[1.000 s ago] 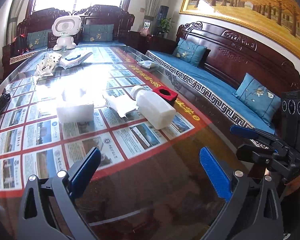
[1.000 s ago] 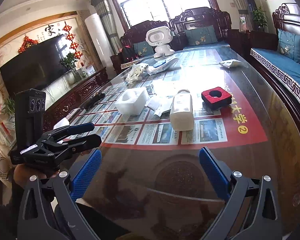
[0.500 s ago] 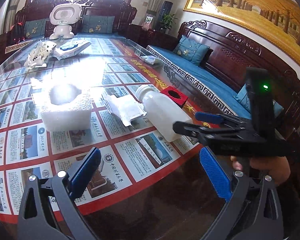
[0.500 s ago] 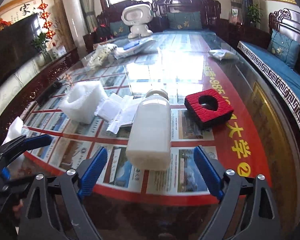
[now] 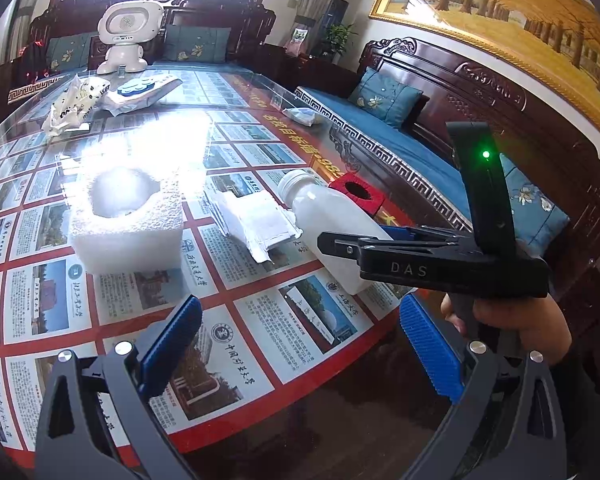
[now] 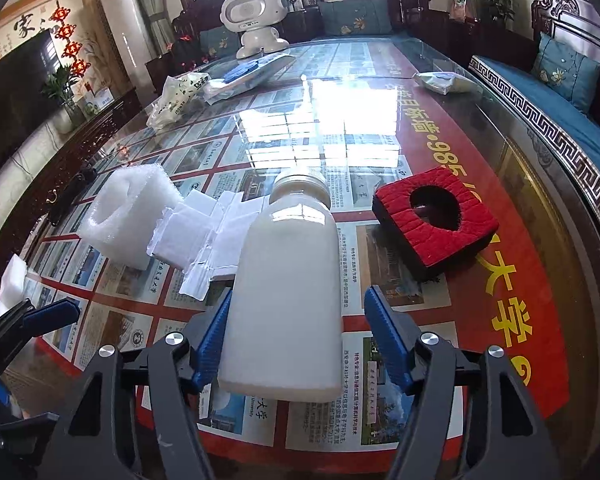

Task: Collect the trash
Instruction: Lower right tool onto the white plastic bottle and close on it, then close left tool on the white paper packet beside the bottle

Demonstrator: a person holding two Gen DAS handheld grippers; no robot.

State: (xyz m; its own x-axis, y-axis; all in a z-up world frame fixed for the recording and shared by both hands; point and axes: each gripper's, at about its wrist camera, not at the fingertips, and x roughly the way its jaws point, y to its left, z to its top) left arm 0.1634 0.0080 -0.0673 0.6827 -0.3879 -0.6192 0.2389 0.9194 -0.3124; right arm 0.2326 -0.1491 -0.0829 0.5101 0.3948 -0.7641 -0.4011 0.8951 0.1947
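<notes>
A white plastic bottle (image 6: 288, 280) lies on its side on the glass table, cap pointing away; it also shows in the left wrist view (image 5: 332, 228). My right gripper (image 6: 296, 336) is open with its blue fingers on either side of the bottle's base, the left pad close to it. Beside the bottle lie a white foam block (image 6: 128, 216) with a round hollow, flattened white packaging (image 6: 212, 236) and a red foam square (image 6: 434, 220) with a hole. My left gripper (image 5: 300, 348) is open and empty above the table's near edge.
At the far end stand a white toy robot (image 6: 256, 16), a crumpled printed bag (image 6: 180, 96), a blue-and-white packet (image 6: 248, 74) and a small packet (image 6: 444, 80). A blue-cushioned wooden bench (image 5: 420, 148) runs along the right side.
My right gripper has moved forward and down until its fingers straddle the bottle's base. My left gripper has moved forward over the table edge.
</notes>
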